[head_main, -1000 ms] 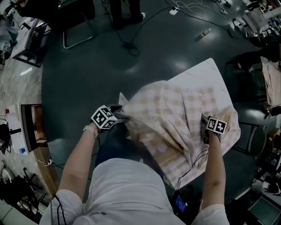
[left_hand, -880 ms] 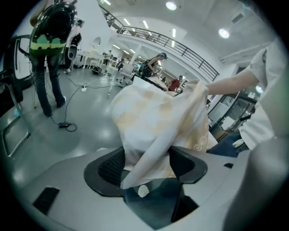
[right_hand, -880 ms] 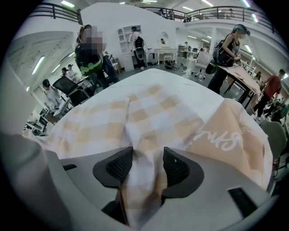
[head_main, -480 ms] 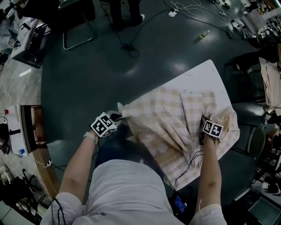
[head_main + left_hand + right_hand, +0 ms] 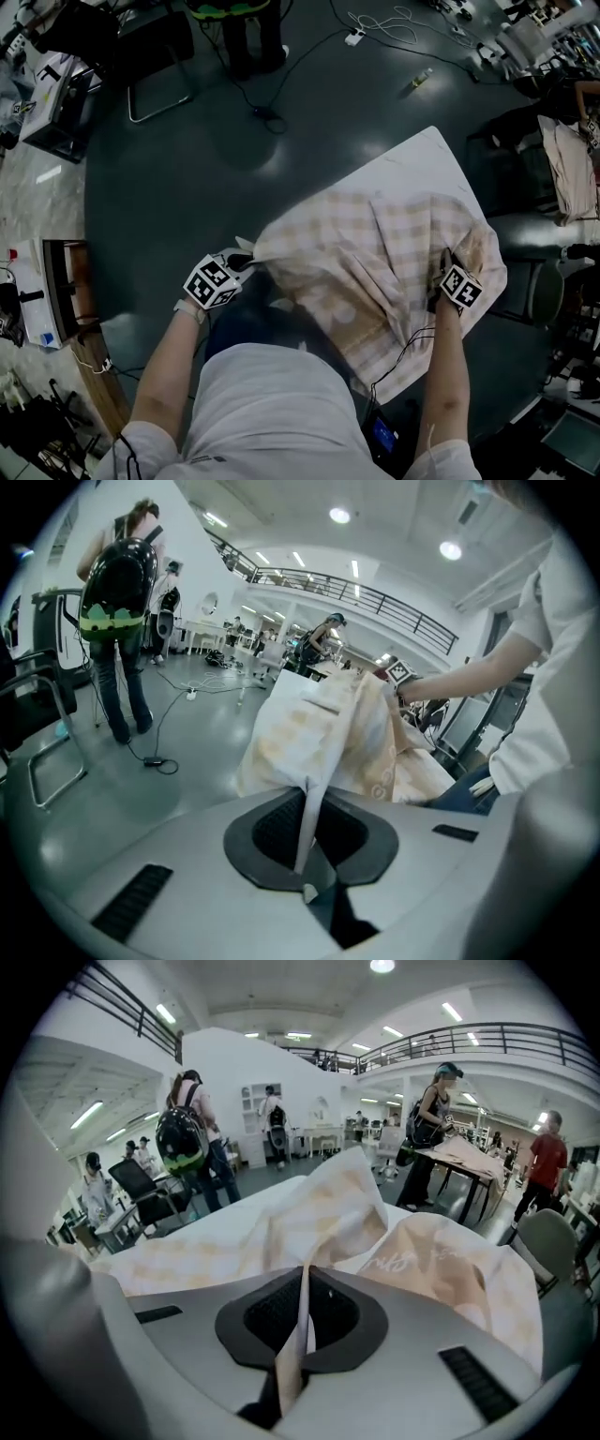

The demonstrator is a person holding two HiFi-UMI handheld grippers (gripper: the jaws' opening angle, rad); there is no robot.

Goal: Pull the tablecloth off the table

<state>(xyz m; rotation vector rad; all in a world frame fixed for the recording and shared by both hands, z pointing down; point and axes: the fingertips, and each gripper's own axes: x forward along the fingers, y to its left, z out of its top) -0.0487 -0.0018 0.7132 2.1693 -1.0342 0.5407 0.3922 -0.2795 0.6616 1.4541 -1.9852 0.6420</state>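
A beige checked tablecloth lies rumpled over a white table, whose far corner is bare. My left gripper is at the cloth's near left corner and is shut on it. A thin fold of the tablecloth runs between its closed jaws, which have just closed. My right gripper holds the near right edge. The tablecloth is pinched there too, and bunches up beyond the jaws. Both hold the cloth lifted off the table.
A dark chair and cables are on the floor beyond the table. A person with a backpack stands there. Another chair is close at the table's right. A desk stands at far left.
Both grippers have lifted with the cloth's near edge. The cloth has drawn toward the person and more bare table shows at the far end.
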